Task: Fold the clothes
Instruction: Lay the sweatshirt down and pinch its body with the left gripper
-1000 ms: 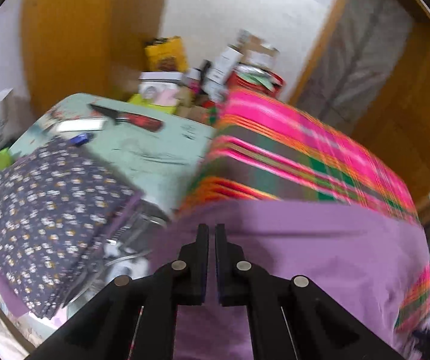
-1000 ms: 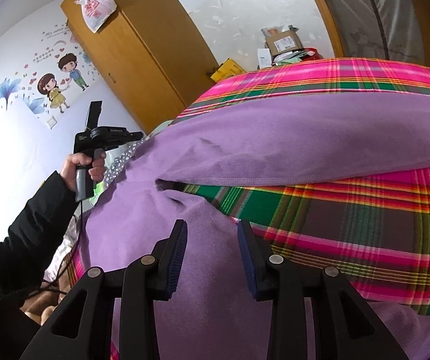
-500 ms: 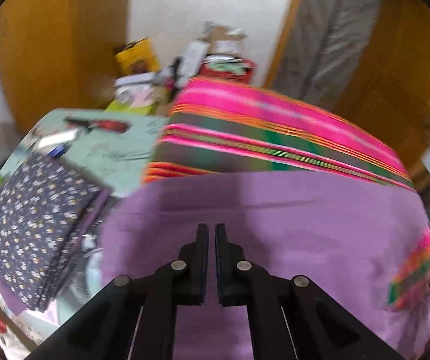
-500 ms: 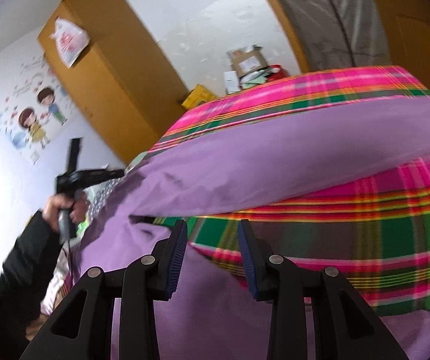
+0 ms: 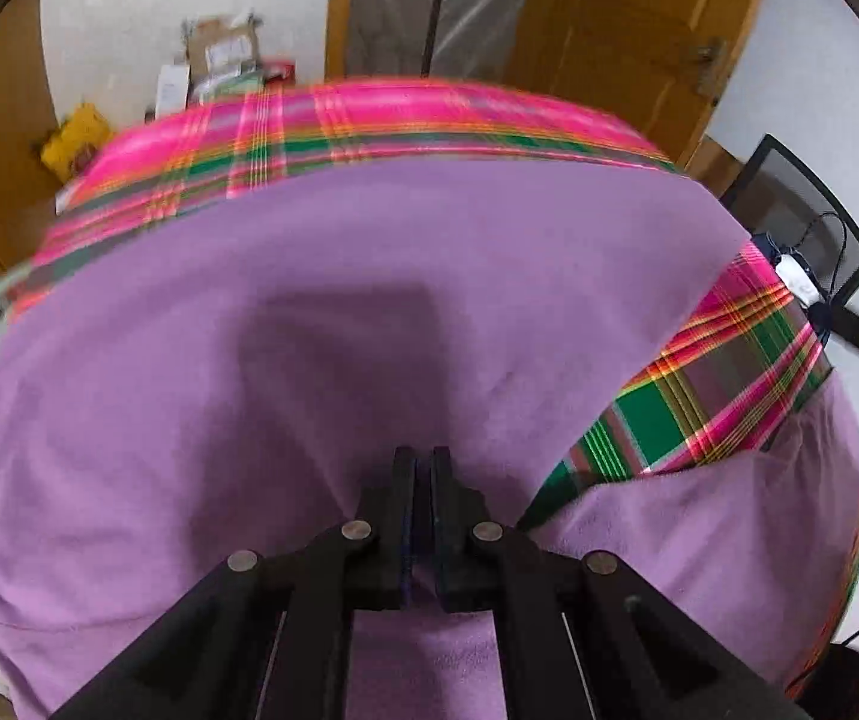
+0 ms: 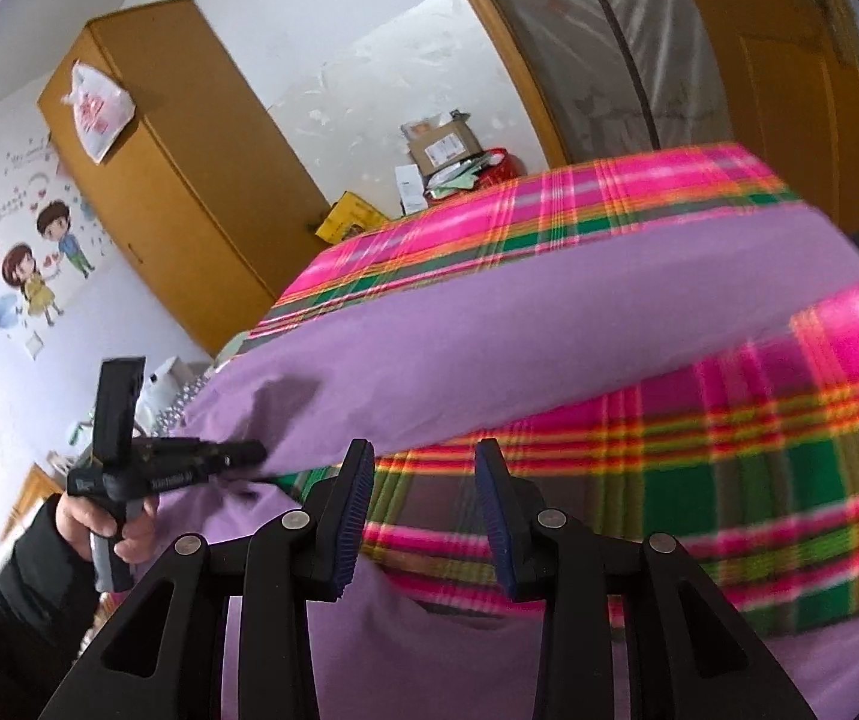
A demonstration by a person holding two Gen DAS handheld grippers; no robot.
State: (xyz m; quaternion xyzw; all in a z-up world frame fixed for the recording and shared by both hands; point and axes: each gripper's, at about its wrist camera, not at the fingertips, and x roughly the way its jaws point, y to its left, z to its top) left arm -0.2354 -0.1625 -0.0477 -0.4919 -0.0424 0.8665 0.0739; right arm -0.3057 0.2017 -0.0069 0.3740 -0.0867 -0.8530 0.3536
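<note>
Left wrist view: the purple garment (image 5: 369, 276) fills mid-frame, spread over a pink-and-green plaid bedspread (image 5: 405, 120). The left hand-held gripper (image 5: 422, 468) is pinched closed on a fold of it. In the right wrist view, the right hand-held gripper (image 6: 423, 462) hangs open, empty, above the plaid.

- Garment (image 5: 321, 324) lies spread on the checked cloth (image 5: 405, 120), which shows beyond its far edge.
- Boxes (image 6: 444, 147) stand behind the checked cloth, against the wall.
- Wardrobe (image 6: 171, 180) stands left of the boxes.
- Door (image 5: 627, 30) stands right of the boxes.
</note>
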